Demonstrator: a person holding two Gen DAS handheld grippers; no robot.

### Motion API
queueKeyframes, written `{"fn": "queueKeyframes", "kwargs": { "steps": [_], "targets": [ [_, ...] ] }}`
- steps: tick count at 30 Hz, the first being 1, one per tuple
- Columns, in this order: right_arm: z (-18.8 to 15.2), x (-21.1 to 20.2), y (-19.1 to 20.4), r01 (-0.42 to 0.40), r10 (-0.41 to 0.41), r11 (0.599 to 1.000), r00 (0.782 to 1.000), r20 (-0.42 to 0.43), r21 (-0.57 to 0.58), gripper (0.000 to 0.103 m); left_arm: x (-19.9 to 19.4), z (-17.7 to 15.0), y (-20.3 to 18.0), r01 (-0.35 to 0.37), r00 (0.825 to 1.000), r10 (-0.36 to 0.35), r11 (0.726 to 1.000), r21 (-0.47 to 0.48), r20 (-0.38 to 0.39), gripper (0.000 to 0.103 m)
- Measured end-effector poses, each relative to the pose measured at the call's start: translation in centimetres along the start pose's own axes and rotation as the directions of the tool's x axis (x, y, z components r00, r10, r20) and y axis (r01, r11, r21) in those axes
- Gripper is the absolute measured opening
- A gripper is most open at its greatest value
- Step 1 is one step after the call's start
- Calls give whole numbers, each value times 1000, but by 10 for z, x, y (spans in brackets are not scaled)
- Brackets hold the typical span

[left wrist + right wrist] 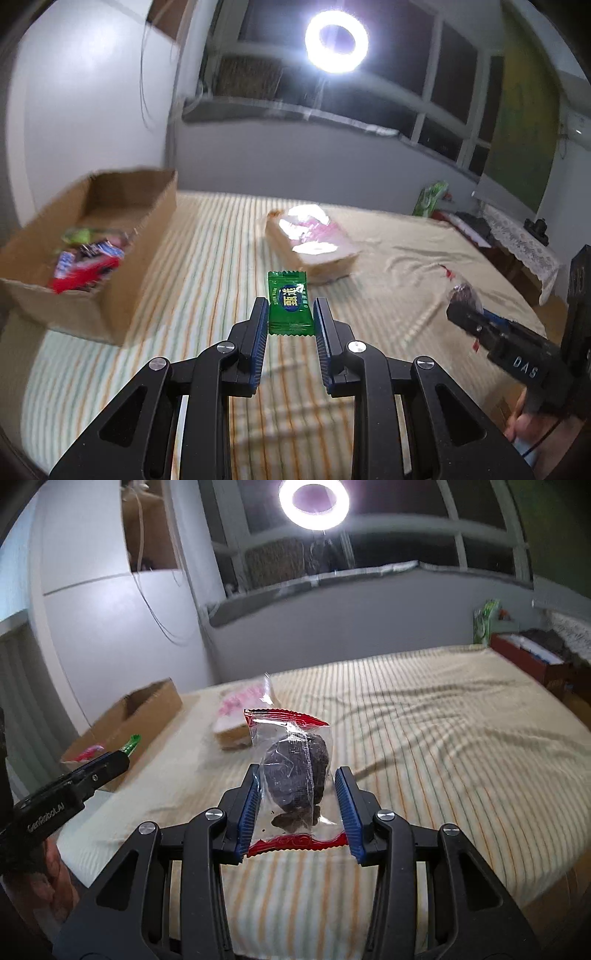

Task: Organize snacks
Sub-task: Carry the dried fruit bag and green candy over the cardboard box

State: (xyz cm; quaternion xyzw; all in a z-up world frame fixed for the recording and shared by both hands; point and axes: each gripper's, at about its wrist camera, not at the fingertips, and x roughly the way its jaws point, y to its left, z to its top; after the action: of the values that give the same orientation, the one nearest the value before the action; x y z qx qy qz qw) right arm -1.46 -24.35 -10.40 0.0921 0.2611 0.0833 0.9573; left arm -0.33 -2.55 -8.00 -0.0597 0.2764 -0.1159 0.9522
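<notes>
My left gripper is shut on a small green candy packet, held above the striped bedcover. My right gripper is shut on a clear packet with red ends and a dark brown snack inside. In the left wrist view the right gripper shows at the right with that dark snack at its tip. In the right wrist view the left gripper shows at the left with the green packet's end sticking out. A cardboard box with several snack packets inside sits at the left.
A wrapped bread pack lies mid-bed, seen also as the bread pack in the right wrist view. The striped bedcover spreads to the right. A ring light glares above. A low side table stands past the bed's right edge.
</notes>
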Motion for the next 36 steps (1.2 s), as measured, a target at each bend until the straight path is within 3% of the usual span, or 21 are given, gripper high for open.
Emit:
{"fn": "queueKeyframes", "kwargs": {
  "steps": [8,16,27,36],
  "targets": [
    [22,-34,37,3,1,999,996,85,-46,42,-48,14,-14,-6,992,-4,997,78,126,23],
    [24,-37,78,-12,22,993,997,81,-114,43,-62,18,17,-11,990,6,999,35,144,23],
    [35,6,144,-89,92,979,996,6,-183,43,-71,27,71,-8,987,17,998,-59,161,23],
    [42,37,208,-185,183,945,983,-31,-268,43,-78,40,118,-75,979,99,988,-132,179,23]
  ]
}}
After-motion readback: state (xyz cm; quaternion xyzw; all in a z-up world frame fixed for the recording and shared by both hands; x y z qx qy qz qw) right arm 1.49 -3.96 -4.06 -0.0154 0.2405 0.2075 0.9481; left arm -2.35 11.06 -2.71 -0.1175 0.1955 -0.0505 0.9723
